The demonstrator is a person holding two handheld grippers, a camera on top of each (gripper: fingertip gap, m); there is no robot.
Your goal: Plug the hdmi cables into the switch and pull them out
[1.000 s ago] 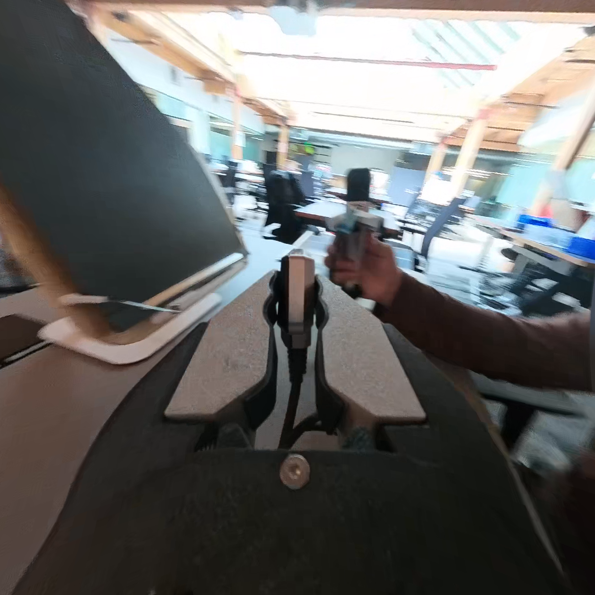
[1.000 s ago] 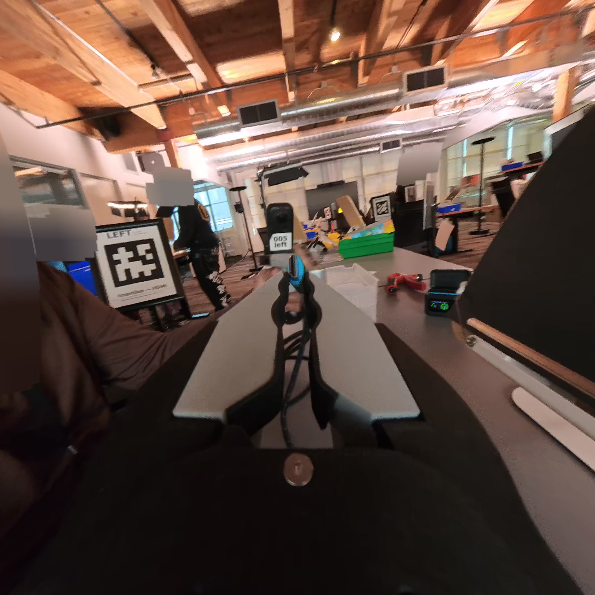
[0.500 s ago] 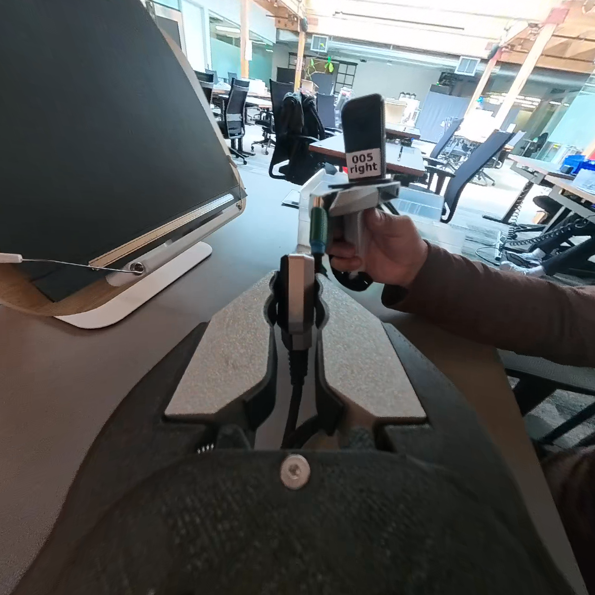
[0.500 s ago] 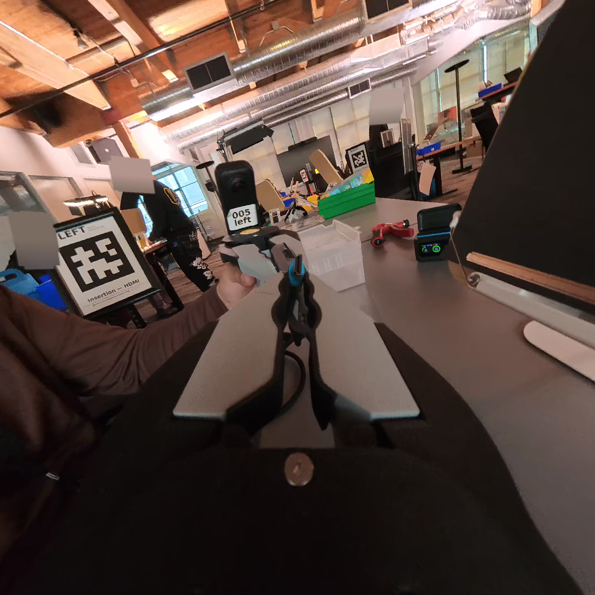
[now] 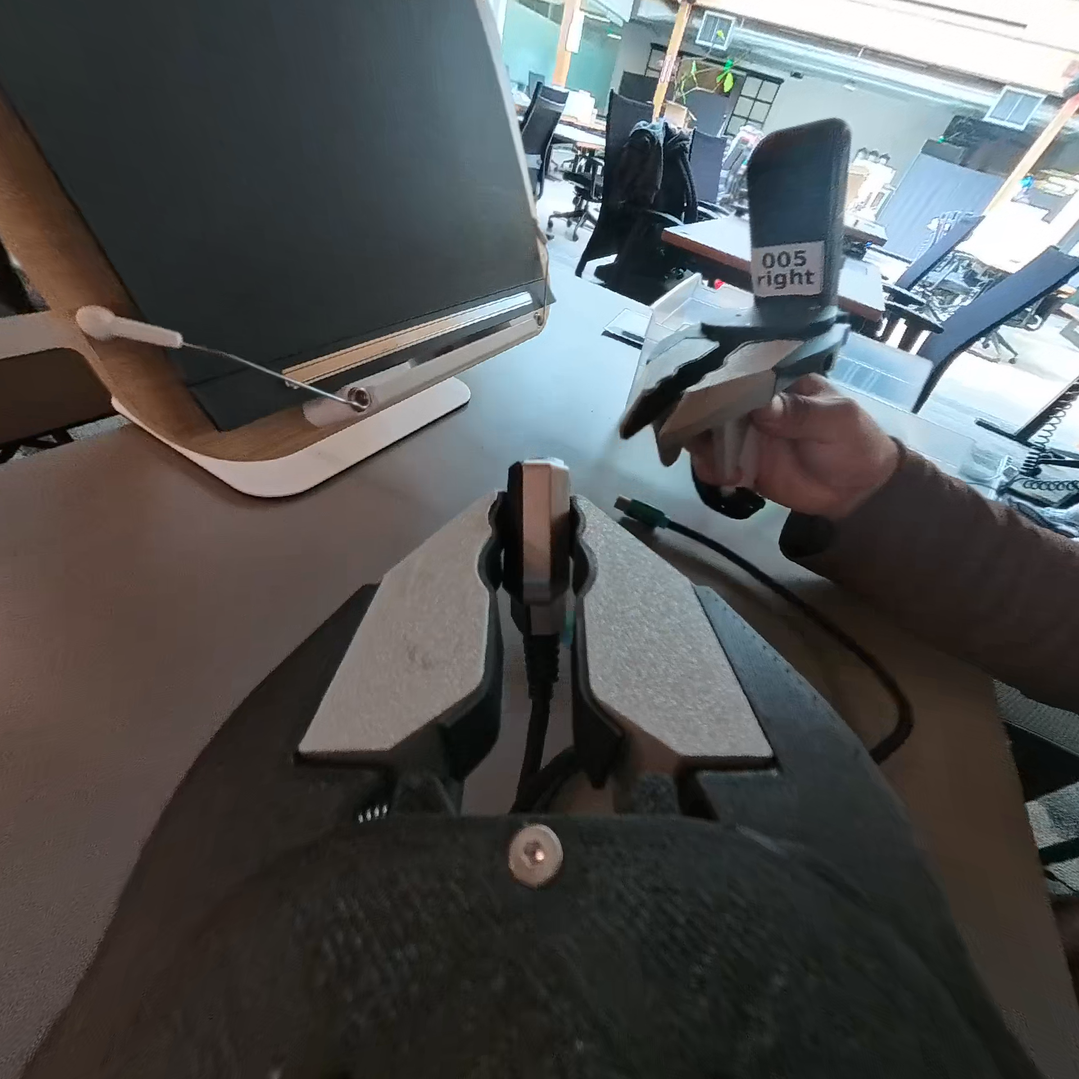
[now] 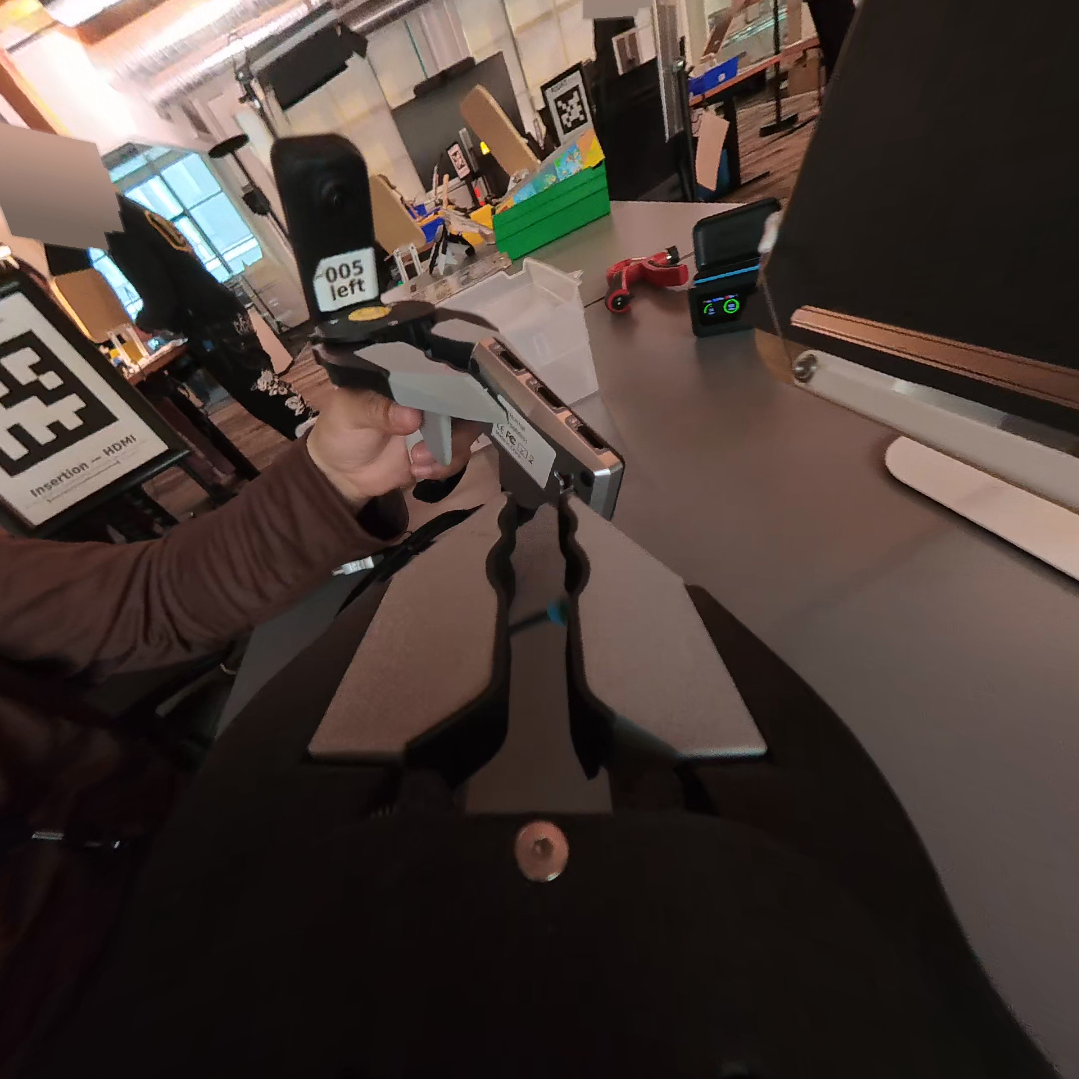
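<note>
On the left, a dark board [image 5: 263, 175] leans on a white base [image 5: 350, 444] on the table [image 5: 146, 584]. The left gripper [image 5: 537, 525] is clenched on the silver switch [image 5: 540, 543], held above the table. Just right of it a green-tipped cable [image 5: 642, 514] lies loose on the table. The right gripper [image 6: 534, 525] stands released, with a blue-tipped cable [image 6: 554, 613] lying beneath its gap. Beyond stand a clear bin [image 6: 537, 327], a red tool [image 6: 642, 274] and a small lit device [image 6: 724, 292].

Open office: black chairs [image 5: 630, 192] at wooden desks [image 5: 776, 245], windows [image 6: 192, 222] bright, green bins [image 6: 549, 216] behind.
</note>
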